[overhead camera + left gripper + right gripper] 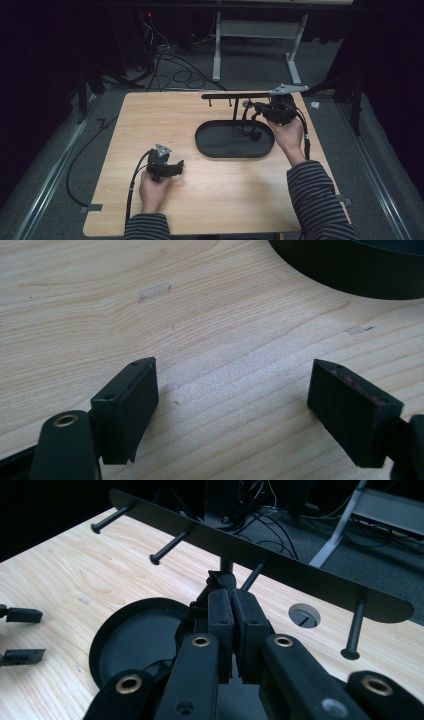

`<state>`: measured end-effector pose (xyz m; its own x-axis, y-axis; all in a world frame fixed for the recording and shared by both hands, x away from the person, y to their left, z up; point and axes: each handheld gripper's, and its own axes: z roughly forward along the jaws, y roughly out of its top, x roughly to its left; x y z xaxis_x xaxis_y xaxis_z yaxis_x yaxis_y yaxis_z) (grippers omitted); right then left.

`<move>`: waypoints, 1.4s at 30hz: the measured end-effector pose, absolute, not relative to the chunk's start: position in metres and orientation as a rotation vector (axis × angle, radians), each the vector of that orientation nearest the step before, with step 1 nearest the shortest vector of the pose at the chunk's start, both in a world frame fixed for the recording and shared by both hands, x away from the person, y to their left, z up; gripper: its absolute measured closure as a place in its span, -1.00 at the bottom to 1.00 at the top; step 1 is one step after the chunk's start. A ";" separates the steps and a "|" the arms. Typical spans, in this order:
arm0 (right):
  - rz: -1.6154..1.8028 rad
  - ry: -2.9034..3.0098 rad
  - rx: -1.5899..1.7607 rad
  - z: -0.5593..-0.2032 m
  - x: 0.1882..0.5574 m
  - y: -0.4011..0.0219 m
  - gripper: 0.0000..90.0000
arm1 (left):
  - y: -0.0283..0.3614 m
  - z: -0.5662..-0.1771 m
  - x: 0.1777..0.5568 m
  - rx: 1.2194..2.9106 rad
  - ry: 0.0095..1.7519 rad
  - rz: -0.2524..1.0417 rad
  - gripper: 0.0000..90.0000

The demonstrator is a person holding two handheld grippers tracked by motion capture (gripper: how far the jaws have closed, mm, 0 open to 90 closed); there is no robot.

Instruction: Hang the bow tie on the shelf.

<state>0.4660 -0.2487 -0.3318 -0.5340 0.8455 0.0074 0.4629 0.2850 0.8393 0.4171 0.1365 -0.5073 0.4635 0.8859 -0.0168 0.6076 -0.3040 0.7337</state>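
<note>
A small dark thing (218,580) is pinched at the tips of the right gripper (231,597); it is too dark and small to tell what it is. It sits just below the long black bar (260,562) of a stand, beside the thin upright post that carries the bar. The right gripper's jaws are pressed together on it, with almost no gap between the pads.

In the high view the right gripper (257,111) is held over the far right part of the table, above the back edge of the oval black tray (210,145) that forms the foot of the stand. Short pegs (167,546) stick out from the bar (235,95). More small dark pieces lie in the tray near the post.

The left gripper (177,166) is low over the bare wooden table (225,190), near its front left, well apart from the tray. Its jaws stand wide apart with nothing between them. In the left gripper view the pads (127,405) frame plain wood, with the tray's rim (350,270) at the top right.

Striped sleeves (315,195) cover both forearms.
</note>
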 end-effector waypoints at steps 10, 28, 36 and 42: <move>1.153 2.104 1.231 -0.338 0.476 -0.251 0.98 | 0.136 -0.507 0.417 2.029 1.239 0.521 -0.54; 1.106 2.074 1.271 -0.344 0.492 -0.247 0.96 | 0.137 -0.507 0.417 2.031 1.239 0.520 -0.54; 1.088 2.060 1.282 -0.345 0.497 -0.247 0.95 | 0.137 -0.507 0.417 2.030 1.238 0.521 -0.53; 1.093 2.061 1.292 -0.346 0.498 -0.246 0.92 | 0.137 -0.507 0.417 2.030 1.238 0.521 -0.54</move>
<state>0.4979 -0.2461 -0.3462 -0.4459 0.8948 0.0215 0.5200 0.2394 0.8199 0.4170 0.1366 -0.5073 0.4639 0.8857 -0.0169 0.6076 -0.3042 0.7337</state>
